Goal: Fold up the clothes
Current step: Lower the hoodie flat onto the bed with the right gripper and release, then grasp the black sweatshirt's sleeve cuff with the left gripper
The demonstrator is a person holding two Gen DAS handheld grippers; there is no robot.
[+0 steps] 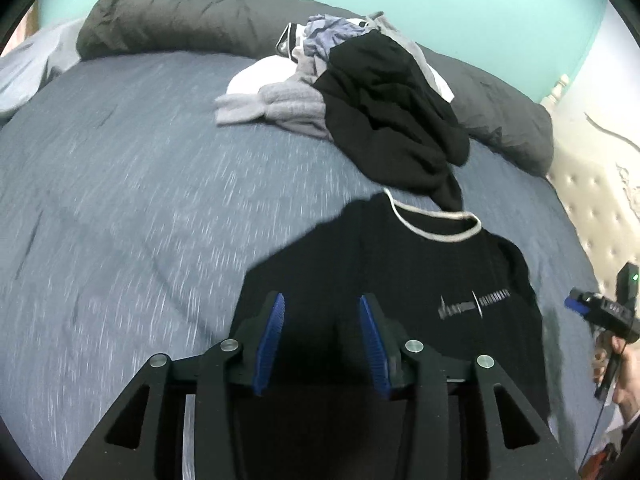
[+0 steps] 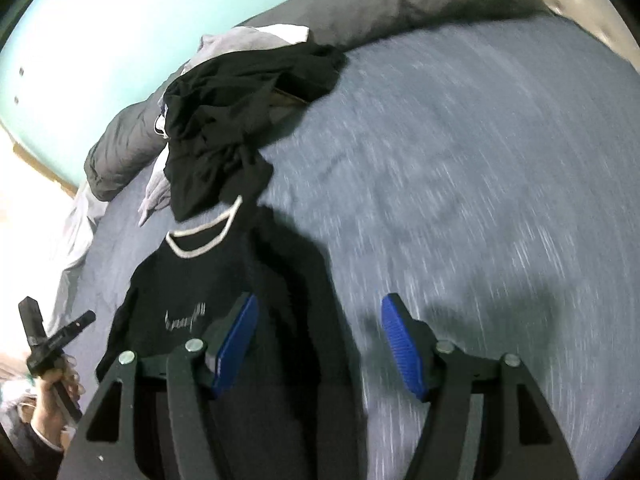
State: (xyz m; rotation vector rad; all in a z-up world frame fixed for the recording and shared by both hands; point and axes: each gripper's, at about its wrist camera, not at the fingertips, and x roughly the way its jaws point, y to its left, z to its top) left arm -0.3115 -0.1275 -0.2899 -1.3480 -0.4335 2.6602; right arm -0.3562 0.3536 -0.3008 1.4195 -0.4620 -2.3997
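Observation:
A black T-shirt (image 1: 400,280) with a white neck trim and a small grey chest print lies partly folded on the blue-grey bedspread; it also shows in the right wrist view (image 2: 224,280). My left gripper (image 1: 322,304) is open and empty, held just above the shirt's left part. My right gripper (image 2: 318,304) is open and empty over the shirt's right edge and the bedspread. In the left wrist view the right gripper (image 1: 600,312) shows at the far right in a hand. In the right wrist view the left gripper (image 2: 52,340) shows at the far left in a hand.
A pile of unfolded clothes (image 1: 360,92), black, grey and white, sits beyond the shirt's collar; it shows in the right wrist view too (image 2: 232,112). Dark grey pillows (image 1: 180,16) line the turquoise wall. A tufted cream headboard (image 1: 600,200) is at the right. Bare bedspread (image 1: 120,200) spreads left.

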